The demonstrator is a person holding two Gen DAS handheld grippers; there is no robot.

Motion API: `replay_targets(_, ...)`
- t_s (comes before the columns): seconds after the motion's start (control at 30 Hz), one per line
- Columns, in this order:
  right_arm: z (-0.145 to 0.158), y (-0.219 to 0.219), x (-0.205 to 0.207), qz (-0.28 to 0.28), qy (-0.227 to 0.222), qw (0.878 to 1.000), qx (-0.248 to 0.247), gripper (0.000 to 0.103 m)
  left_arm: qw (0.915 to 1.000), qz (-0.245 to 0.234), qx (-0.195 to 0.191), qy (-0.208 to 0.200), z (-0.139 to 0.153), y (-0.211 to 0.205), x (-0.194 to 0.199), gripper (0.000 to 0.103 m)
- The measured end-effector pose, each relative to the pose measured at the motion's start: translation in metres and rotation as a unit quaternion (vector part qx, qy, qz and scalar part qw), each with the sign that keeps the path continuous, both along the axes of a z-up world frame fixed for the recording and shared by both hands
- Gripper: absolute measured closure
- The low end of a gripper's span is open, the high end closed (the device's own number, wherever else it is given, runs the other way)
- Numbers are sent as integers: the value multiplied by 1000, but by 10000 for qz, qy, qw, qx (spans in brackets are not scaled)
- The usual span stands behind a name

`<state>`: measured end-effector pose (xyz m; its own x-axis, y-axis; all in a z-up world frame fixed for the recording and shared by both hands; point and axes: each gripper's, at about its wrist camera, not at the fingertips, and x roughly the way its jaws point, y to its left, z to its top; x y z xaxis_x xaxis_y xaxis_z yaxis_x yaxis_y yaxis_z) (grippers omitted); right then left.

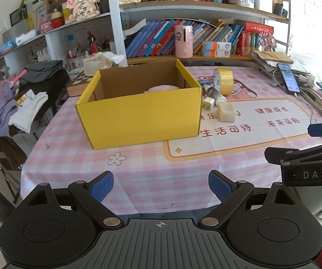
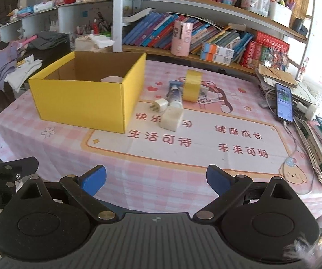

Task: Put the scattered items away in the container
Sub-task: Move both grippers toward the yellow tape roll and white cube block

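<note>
Step in hand: approach to the first pick; judged early, since four items lie outside the yellow box [image 2: 87, 94].
Left gripper [image 1: 161, 187]: jaws spread wide, nothing between them, hanging over the near edge of the bench [image 1: 138, 179].
Right gripper [image 2: 156, 182]: jaws spread wide, empty, also at the near edge.
Target cluster: just beside the box at its 3 o'clock side, well apart from both grippers.
Recommended pick: the cream block [image 2: 171, 118], nearest and least crowded; straddle its flat sides and close squarely.
Caution: white plug adapter [image 2: 161, 105] and printed tube [image 2: 175, 96] lie touching or nearly so; avoid nudging them.
Tape roll [image 2: 192, 85]: yellow, standing on edge at 12 o'clock of the cluster; may roll if bumped.
Box appearance: yellow outside, brown card inside, open top, a pale pink item already within.
</note>
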<state>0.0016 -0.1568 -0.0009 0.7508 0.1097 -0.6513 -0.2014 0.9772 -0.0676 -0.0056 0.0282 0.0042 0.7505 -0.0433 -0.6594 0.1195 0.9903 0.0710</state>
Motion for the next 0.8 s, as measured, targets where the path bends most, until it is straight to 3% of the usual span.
replay_targets(0.8,-9,-64,25,-660,242,9975,-85,6,9967,-705,-82,391,-16,-66,39,9)
